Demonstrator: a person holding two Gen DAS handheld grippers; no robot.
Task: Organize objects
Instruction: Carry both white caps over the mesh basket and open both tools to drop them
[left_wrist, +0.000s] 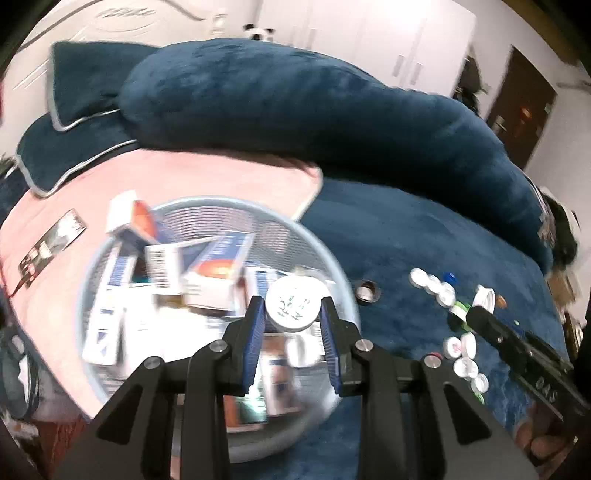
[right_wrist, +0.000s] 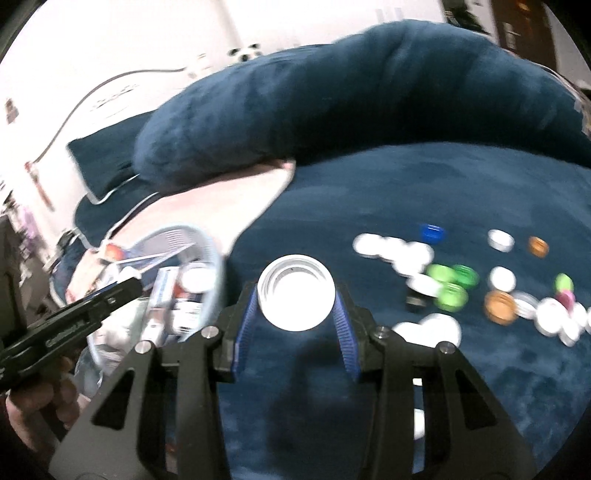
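My left gripper (left_wrist: 293, 310) is shut on a white round lid with green print (left_wrist: 293, 302) and holds it above the right side of a pale blue mesh basket (left_wrist: 221, 206) full of medicine boxes (left_wrist: 207, 273). My right gripper (right_wrist: 295, 299) is shut on a white threaded bottle cap (right_wrist: 295, 297), open side facing the camera, held above the blue bedspread. Several loose white, green, orange and blue caps (right_wrist: 450, 288) lie scattered to its right. The basket also shows at the left in the right wrist view (right_wrist: 207, 236).
A long dark blue bolster (left_wrist: 314, 107) and pillows (left_wrist: 74, 85) lie across the back. A pink blanket (left_wrist: 177, 173) lies under the basket. A small metal ring (left_wrist: 365, 290) sits right of the basket. The right gripper's body (left_wrist: 517, 343) shows by the caps.
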